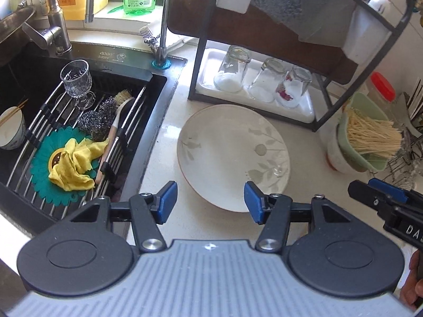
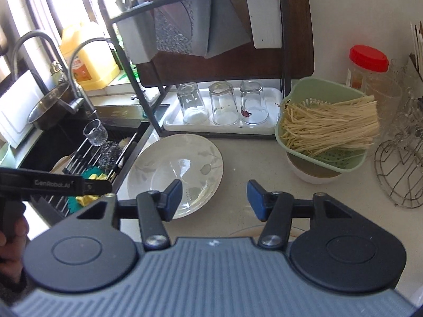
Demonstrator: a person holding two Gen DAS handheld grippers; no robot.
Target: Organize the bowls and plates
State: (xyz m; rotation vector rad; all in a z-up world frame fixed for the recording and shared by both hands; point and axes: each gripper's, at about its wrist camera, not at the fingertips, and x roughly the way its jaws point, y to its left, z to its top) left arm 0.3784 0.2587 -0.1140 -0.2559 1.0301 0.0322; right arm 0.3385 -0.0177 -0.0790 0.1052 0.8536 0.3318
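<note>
Approach: while both are hovering apart, the left gripper and right gripper are gaping empty.
Plate: the white leaf-patterned ceramic plate is wanting opposite-rim grips.

Left gripper jaws apart, empty; right gripper likewise, angled downward.

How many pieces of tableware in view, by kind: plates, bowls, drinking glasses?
Plates: 1, the leaf-pattern plate on the counter.
Bowls: 2, the white bowl in the sink and the white bowl under the green strainer.
Glasses: 4, three upturned glasses on the tray, one stemmed glass on the sink rack.
Total: 7
</note>
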